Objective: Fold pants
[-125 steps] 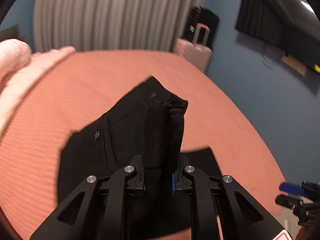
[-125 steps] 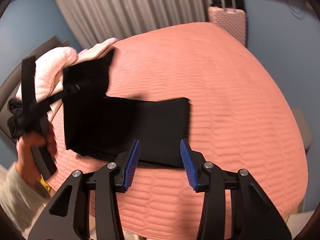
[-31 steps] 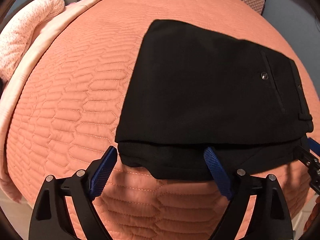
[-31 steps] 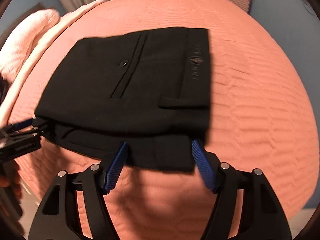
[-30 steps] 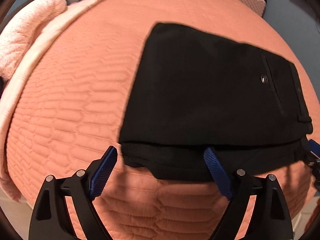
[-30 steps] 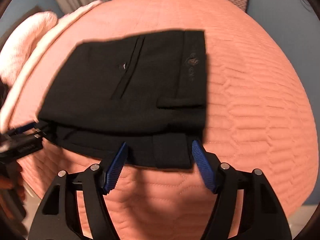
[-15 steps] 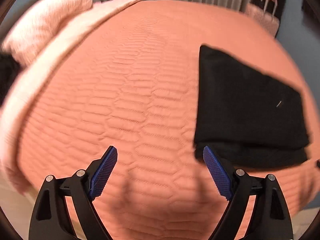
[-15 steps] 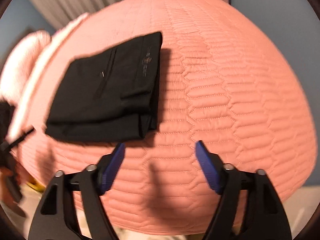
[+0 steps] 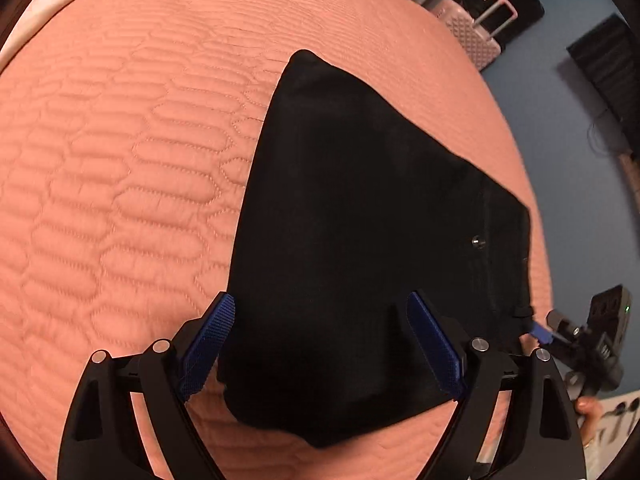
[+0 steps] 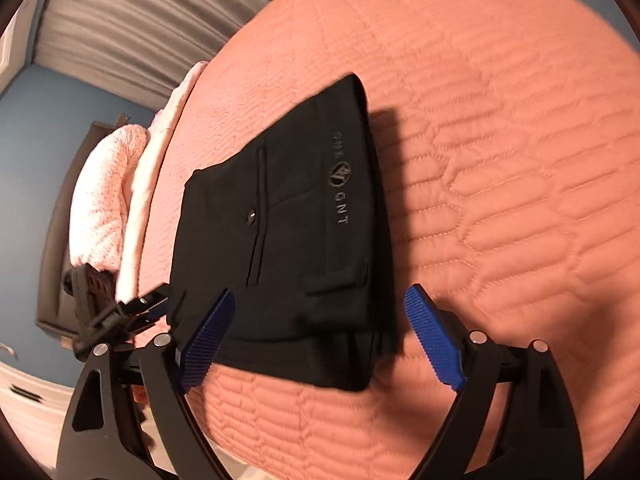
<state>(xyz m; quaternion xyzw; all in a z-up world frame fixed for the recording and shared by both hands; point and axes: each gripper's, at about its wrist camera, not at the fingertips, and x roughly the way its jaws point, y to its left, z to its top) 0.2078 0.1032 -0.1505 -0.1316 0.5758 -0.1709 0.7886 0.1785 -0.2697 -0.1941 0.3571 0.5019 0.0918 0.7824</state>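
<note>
Black pants (image 9: 360,220) lie folded in a flat stack on the salmon quilted bed (image 9: 120,160), near its front edge. In the right wrist view the pants (image 10: 288,232) show a back pocket with a button and a grey logo on the waistband. My left gripper (image 9: 320,344) is open, its blue pads astride the stack's near left end. My right gripper (image 10: 320,340) is open and empty, astride the near right end. The right gripper also shows at the left view's right edge (image 9: 568,332); the left gripper shows in the right view (image 10: 120,312).
A pink blanket and pillow (image 10: 108,200) lie at the head of the bed. A pink suitcase (image 9: 472,36) and a black one stand by the blue wall. Grey curtains (image 10: 140,24) hang behind. The bed's front edge runs just below both grippers.
Both grippers have swung back in toward the pants after pulling away half a second ago; the folded stack now sits between each pair of open fingers. The pants have not moved.
</note>
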